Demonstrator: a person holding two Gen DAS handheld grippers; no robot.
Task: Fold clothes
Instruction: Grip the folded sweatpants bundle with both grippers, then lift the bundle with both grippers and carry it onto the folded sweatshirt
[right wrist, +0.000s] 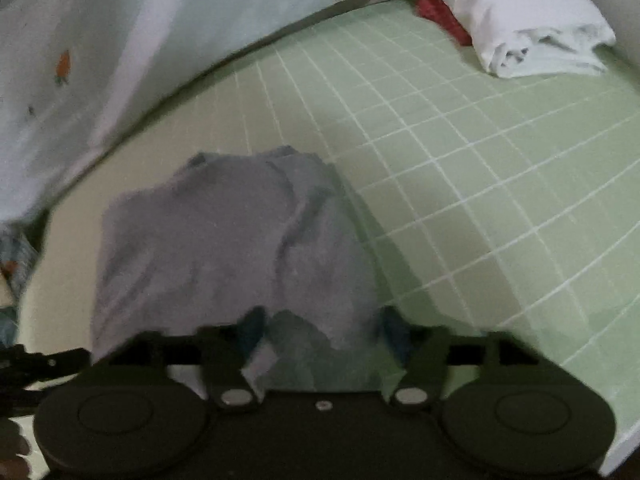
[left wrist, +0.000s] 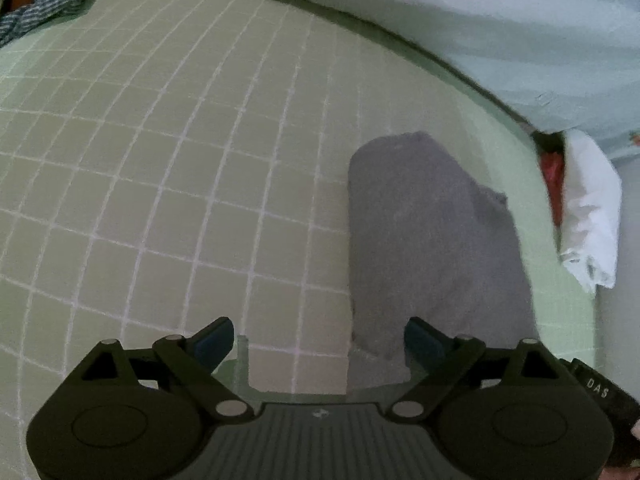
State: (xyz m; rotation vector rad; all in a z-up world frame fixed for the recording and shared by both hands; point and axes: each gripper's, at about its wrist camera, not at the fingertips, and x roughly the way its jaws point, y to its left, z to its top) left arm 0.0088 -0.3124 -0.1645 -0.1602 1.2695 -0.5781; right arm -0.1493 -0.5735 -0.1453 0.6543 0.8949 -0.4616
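Right wrist: right gripper (right wrist: 320, 326) wide over grey garment (right wrist: 224, 240).

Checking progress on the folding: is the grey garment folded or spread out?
Folded. The grey garment lies as a compact layered bundle on the green checked sheet, with doubled edges showing at its far end.

Bed (left wrist: 160, 160) has a pale green sheet with a white grid. Lying on it: grey garment (right wrist: 224, 240), folded into a compact bundle, near the edge by the light blue quilt (right wrist: 120, 40) (carrot print). White pillow (right wrist: 520, 20) at the far corner, red cloth (right wrist: 440, 12) just beside it. Blue striped fabric (left wrist: 44, 4) at the opposite corner.
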